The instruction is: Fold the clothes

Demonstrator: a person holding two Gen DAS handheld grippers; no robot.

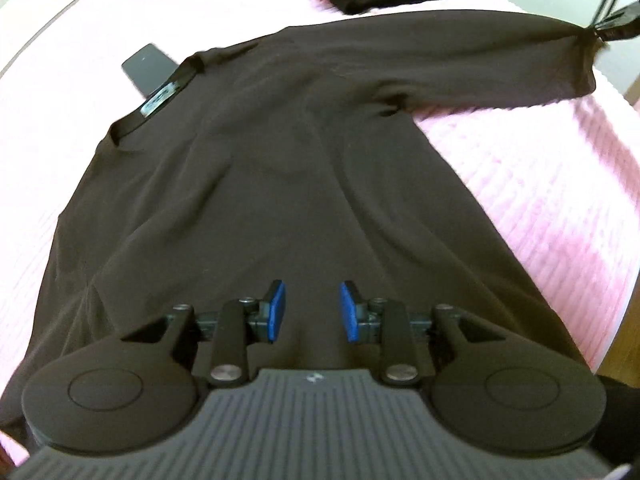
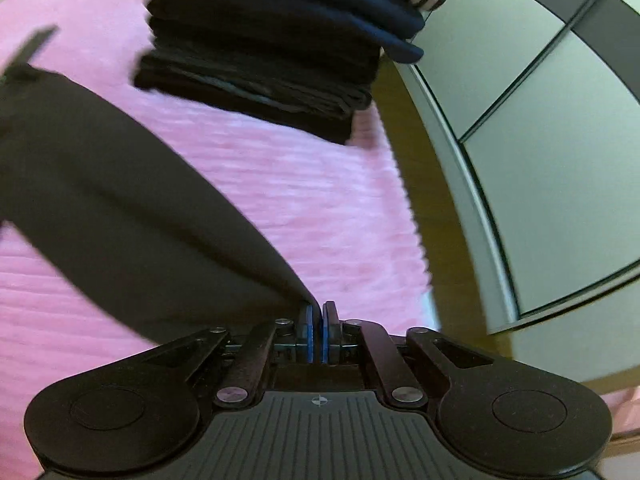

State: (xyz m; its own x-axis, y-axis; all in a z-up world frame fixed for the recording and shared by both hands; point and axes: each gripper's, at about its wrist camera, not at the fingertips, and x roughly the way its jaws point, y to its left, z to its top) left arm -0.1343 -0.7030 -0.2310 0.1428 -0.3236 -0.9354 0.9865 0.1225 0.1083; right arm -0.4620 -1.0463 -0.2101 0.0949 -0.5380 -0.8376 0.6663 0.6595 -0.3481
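Overhanging bed edge [image 1: 616, 248]: shirt sleeve [image 1: 480, 60].

The left hand-held gripper [image 1: 312, 312] points down with its blue pads apart. The right hand-held gripper [image 2: 319, 334] pinches the sleeve [image 2: 132, 216] tight.

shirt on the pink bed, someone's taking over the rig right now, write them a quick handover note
Left gripper: open, empty, over the shirt's hem.
Right gripper: shut on the end of the sleeve, pulled out sideways.
Dark long-sleeved shirt lies flat on the pink cover; folded stack sits beyond it.
Done: shirt spread out.
Left: fold the sleeves in, fold the body, probably add it to the stack.
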